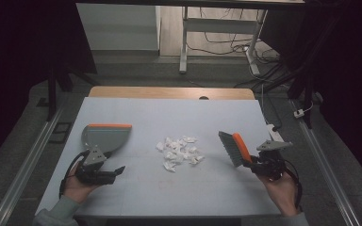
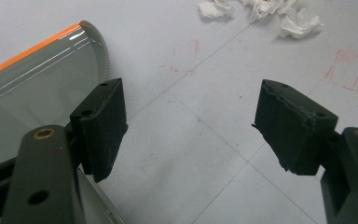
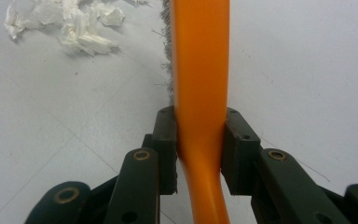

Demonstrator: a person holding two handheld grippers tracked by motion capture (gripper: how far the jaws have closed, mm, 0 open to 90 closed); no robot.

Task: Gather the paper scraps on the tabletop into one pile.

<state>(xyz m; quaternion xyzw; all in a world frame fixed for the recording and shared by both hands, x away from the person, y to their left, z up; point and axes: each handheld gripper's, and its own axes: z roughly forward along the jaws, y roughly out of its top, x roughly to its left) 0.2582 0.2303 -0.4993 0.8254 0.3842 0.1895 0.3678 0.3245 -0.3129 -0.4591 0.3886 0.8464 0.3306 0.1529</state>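
A grey dustpan (image 1: 104,136) with an orange lip lies on the left of the table, and its pan (image 2: 32,88) sits just beside the left jaw in the left gripper view. My left gripper (image 1: 118,170) (image 2: 191,126) rests near the dustpan's handle, open and holding nothing. A pile of white crumpled paper scraps (image 1: 179,151) (image 2: 261,11) (image 3: 65,23) lies mid-table. To its right, my right gripper (image 1: 257,164) (image 3: 199,149) is shut on the orange handle of a brush (image 1: 235,148) (image 3: 200,70), whose grey bristles face the pile.
The light grey table cover (image 1: 169,188) carries faint red marks (image 2: 349,70). A wooden table edge (image 1: 169,92) runs along the far side. Beyond it stand white desk legs (image 1: 184,42) and floor cables (image 1: 231,44). Metal rails (image 1: 28,160) flank the table.
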